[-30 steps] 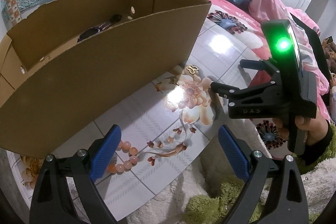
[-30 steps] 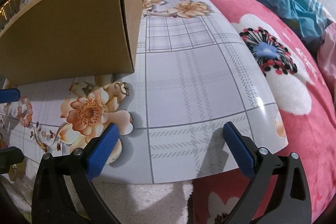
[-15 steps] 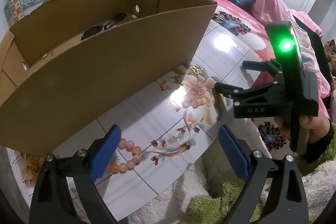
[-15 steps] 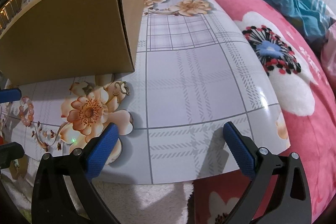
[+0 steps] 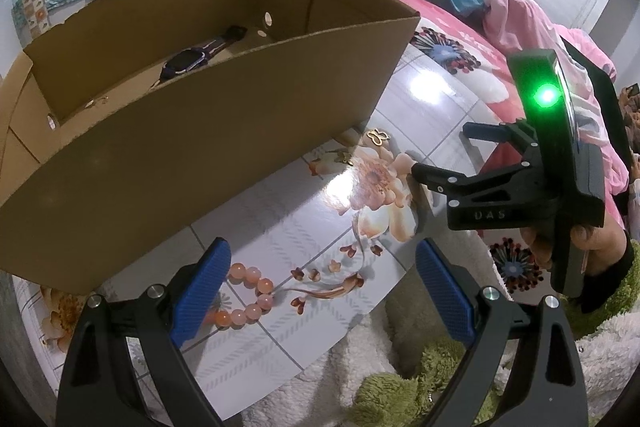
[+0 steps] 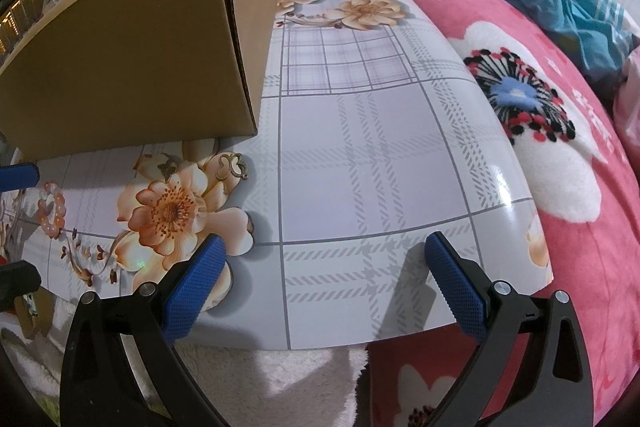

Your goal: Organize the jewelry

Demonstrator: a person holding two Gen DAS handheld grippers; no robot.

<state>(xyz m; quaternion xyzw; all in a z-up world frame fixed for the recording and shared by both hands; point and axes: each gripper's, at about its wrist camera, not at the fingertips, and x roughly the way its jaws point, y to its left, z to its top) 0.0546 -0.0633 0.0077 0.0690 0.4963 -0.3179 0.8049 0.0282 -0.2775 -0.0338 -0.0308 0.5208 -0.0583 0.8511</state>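
now the left gripper [image 5: 322, 291], jaws wide and empty, has the peach bead bracelet [image 5: 250, 297] against its left pad; a careless close could scatter it. right gripper [image 6: 322, 285] gapes empty, gold butterfly pendant [image 6: 232, 165] far ahead-left.

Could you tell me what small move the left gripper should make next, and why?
Probably ease the left gripper leftward and down until its open fingers straddle the pink bead bracelet. The bracelet lies loose on the table, partly behind the left finger, while a watch already sits inside the cardboard box.
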